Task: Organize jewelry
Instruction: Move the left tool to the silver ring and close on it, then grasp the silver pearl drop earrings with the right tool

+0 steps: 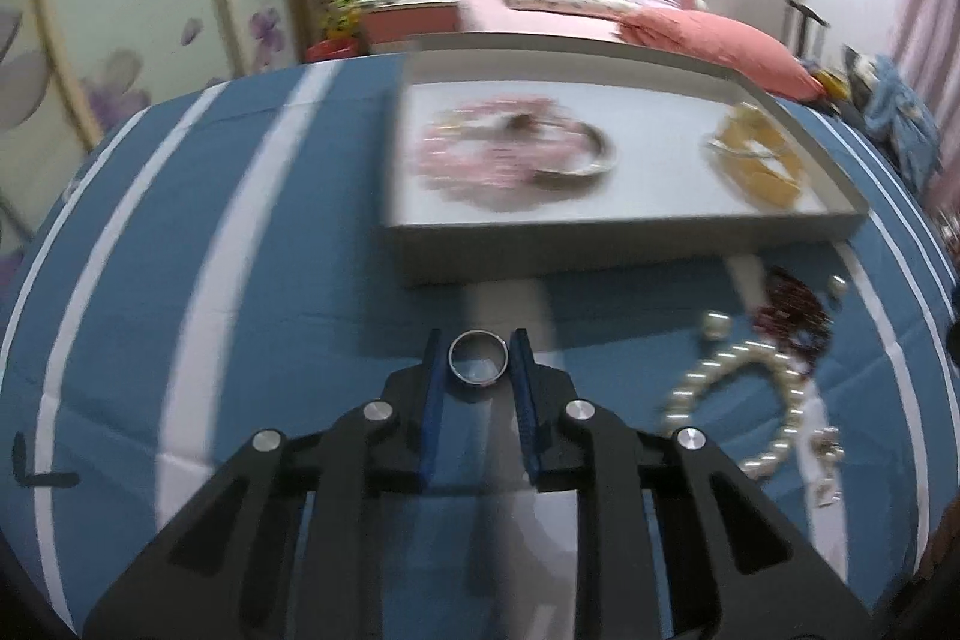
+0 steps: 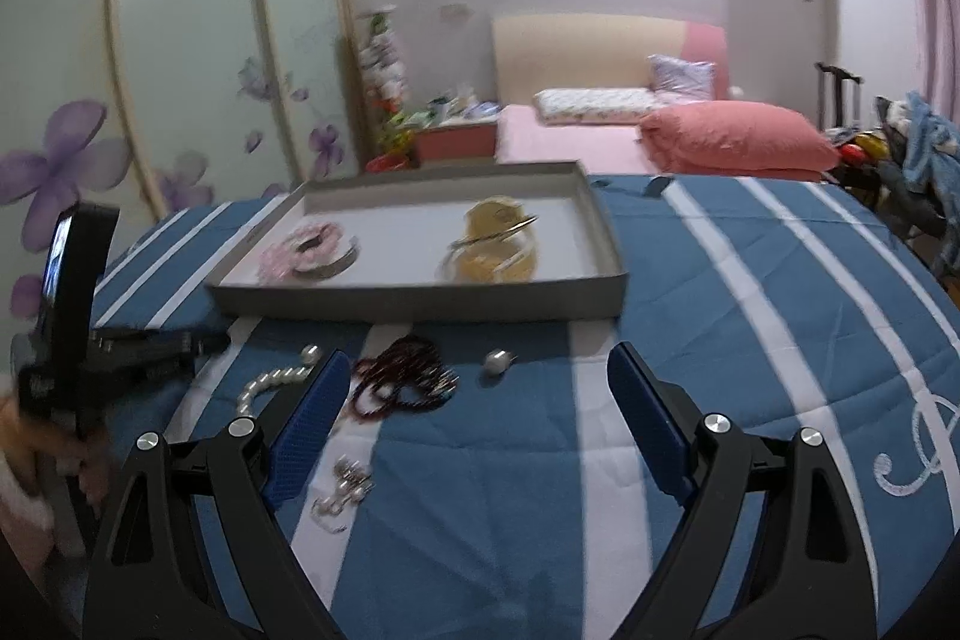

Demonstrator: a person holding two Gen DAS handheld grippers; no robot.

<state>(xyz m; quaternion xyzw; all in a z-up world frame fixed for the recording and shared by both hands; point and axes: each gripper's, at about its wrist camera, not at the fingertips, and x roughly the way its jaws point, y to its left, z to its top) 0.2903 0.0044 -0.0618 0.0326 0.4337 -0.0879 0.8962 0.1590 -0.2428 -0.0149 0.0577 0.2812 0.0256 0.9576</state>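
My left gripper (image 1: 478,355) is shut on a silver ring (image 1: 478,359), held above the blue striped bedspread just in front of a grey tray (image 1: 600,244). The tray holds a pink bead bracelet with a silver bangle (image 1: 510,148) and yellow jewelry (image 1: 759,154). A pearl bracelet (image 1: 738,406) and dark red beads (image 1: 792,310) lie on the bedspread to the right. My right gripper (image 2: 480,388) is open and empty, above the bedspread near the dark red beads (image 2: 408,379), a pearl earring (image 2: 497,361), the pearl bracelet (image 2: 270,382) and small earrings (image 2: 345,487).
The tray (image 2: 420,304) sits on a bed with a blue and white striped cover (image 2: 720,340). The left gripper's body (image 2: 72,328) shows at the left edge of the right wrist view. A pink bed (image 2: 660,130) and a wardrobe stand behind.
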